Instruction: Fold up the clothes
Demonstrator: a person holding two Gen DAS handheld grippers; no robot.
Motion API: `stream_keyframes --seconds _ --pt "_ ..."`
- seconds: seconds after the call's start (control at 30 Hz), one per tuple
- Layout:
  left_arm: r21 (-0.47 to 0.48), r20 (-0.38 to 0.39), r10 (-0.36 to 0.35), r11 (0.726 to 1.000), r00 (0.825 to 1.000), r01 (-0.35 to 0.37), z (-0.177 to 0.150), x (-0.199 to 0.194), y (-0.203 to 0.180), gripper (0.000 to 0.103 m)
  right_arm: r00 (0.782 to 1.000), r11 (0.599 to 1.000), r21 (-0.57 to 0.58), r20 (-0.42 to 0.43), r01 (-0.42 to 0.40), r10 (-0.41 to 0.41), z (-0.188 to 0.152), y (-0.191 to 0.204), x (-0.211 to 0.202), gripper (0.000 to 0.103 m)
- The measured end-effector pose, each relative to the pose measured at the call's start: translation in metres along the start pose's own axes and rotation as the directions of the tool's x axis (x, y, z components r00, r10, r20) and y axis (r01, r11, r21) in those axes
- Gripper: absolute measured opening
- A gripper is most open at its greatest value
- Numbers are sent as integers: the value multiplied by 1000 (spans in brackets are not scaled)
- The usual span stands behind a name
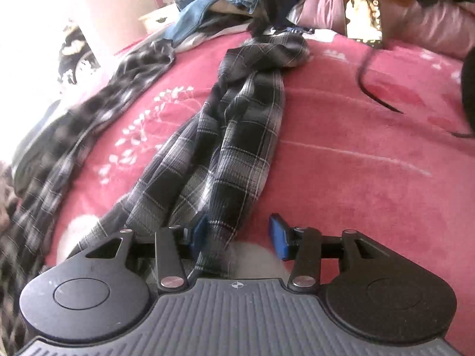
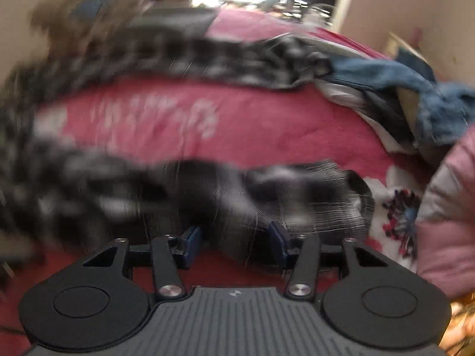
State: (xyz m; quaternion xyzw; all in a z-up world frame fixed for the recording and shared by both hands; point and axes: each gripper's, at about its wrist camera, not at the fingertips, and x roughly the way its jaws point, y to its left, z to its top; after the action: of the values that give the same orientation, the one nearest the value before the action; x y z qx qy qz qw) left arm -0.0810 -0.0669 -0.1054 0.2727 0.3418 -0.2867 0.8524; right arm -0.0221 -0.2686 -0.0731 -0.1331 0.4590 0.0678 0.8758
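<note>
Plaid trousers [image 1: 225, 136] spread lengthwise across the red bedspread [image 1: 356, 160], two legs apart in a V, one running toward the bed's left edge, the other down the middle. Waist or cuff end bunched toward the head of the bed, near a pile of denim [image 1: 213, 6] and a pink pillow [image 1: 421, 26]. Black cord [image 1: 368, 80] lying loose on the bedspread to the right of the trousers, apart from them.

Left gripper [image 1: 239, 237] low over the near end of the middle leg, jaws apart, blue pads [image 1: 279, 237] visible on both sides, plaid cloth lying between them; cannot tell whether touching.

Right gripper [image 2: 234, 241] likewise with jaws apart, a fold of plaid cloth [image 2: 237, 195] lying between and just beyond the pads. Right wrist view heavily blurred; cloth detail smeared. Second plaid leg [image 2: 178, 56] stretched across the far side of the bed, denim [image 2: 415, 89] heaped at the right edge beside a pink quilted cover [image 2: 448, 207].
</note>
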Motion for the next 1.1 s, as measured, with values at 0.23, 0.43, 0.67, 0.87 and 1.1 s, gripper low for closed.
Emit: stream_keyframes --seconds 0.23,0.43,0.67,0.87,1.1 --pt "10 66 6 1000 998 -6 8 1 -4 45 996 993 110 84 32 -42 28 -29 -9 10" --pt "38 70 -4 999 998 1 11 7 -7 45 987 978 208 151 19 -52 57 -56 8 10" --pt "-17 43 -27 999 999 28 12 10 1 45 972 867 496 223 -50 -71 49 -102 20 10" --pt "-77 39 -34 996 999 37 10 9 8 45 956 662 705 285 -255 65 19 -134 -8 29" --pt "-137 33 -39 990 999 43 7 9 17 45 905 382 857 198 -347 376 -19 -123 26 37"
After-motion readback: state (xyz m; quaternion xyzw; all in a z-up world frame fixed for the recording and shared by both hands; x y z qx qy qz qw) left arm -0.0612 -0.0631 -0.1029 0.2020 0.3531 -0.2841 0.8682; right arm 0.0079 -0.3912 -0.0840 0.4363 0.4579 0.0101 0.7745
